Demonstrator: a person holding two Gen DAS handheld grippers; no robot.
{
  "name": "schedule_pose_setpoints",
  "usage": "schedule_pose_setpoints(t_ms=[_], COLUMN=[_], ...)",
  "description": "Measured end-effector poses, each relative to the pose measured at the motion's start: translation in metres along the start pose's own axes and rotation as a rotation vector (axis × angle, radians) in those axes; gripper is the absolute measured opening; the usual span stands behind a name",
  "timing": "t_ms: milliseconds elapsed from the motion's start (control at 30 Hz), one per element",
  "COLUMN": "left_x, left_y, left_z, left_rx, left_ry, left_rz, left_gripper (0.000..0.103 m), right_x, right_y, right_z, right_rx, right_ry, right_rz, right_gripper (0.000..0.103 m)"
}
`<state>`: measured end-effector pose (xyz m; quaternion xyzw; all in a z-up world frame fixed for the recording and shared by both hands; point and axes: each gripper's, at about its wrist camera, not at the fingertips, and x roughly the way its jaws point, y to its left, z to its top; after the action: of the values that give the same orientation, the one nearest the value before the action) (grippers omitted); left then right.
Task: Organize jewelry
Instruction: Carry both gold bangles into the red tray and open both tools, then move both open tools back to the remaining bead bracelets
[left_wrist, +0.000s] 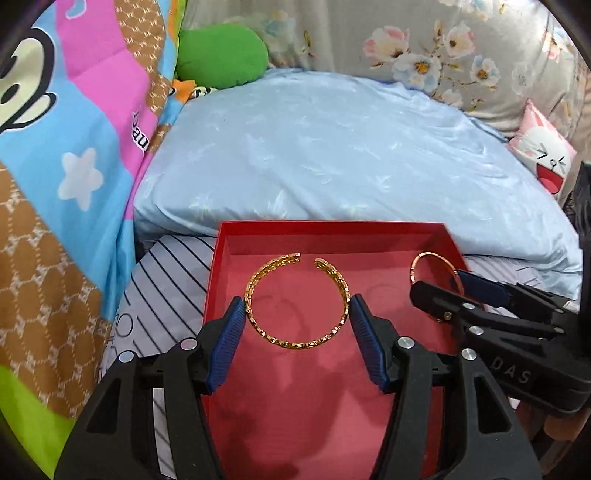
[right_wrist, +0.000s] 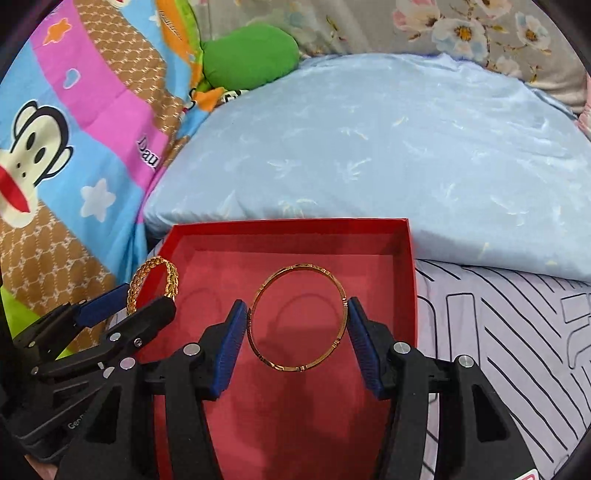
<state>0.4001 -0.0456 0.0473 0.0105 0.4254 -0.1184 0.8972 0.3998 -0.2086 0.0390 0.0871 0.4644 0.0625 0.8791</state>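
Observation:
A red box (left_wrist: 332, 230) lies open on the bed; it also shows in the right wrist view (right_wrist: 291, 226). My left gripper (left_wrist: 297, 308) is shut on an open-ended gold cuff bracelet (left_wrist: 295, 341), held above the box floor; its shadow falls below. It also shows in the right wrist view (right_wrist: 153, 280) at the left. My right gripper (right_wrist: 297, 308) is shut on a thin gold bangle (right_wrist: 280, 365), also held over the box. That bangle (left_wrist: 432, 256) and right gripper (left_wrist: 443, 284) show at the right in the left wrist view.
A light blue pillow (left_wrist: 332, 147) lies just behind the box. A colourful cartoon quilt (left_wrist: 55, 184) rises on the left, with a green plush (left_wrist: 221, 55) behind. A striped sheet (right_wrist: 498, 332) lies under the box. A floral fabric (left_wrist: 443, 44) backs the scene.

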Motion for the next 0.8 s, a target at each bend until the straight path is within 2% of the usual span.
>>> schedule_pose_setpoints(t_ms=[267,400,600,800], left_x=[0.033,0.034,0.014,-0.037], left_y=[0.005,0.01,0.013,0.007], left_z=[0.008,0.009,0.008,-0.012], left_rx=[0.006,-0.022,-0.027,0.006], left_ry=[0.054,0.045,0.004,-0.061], left_rz=[0.003,0.024,0.064,0.102], left_gripper=[0.056,0.068,0.071,0.071], right_x=[0.024,0.02,-0.009,-0.06], right_y=[-0.004,-0.007,-0.009,-0.003], right_z=[0.009,0.012,0.008,-0.01], right_rx=[-0.001,0.012,0.008,-0.018], right_ry=[0.034,0.011,-0.055,-0.133], right_rz=[-0.019,-0.03,-0.045,-0.056], right_gripper=[0.054,0.057,0.058,0.06])
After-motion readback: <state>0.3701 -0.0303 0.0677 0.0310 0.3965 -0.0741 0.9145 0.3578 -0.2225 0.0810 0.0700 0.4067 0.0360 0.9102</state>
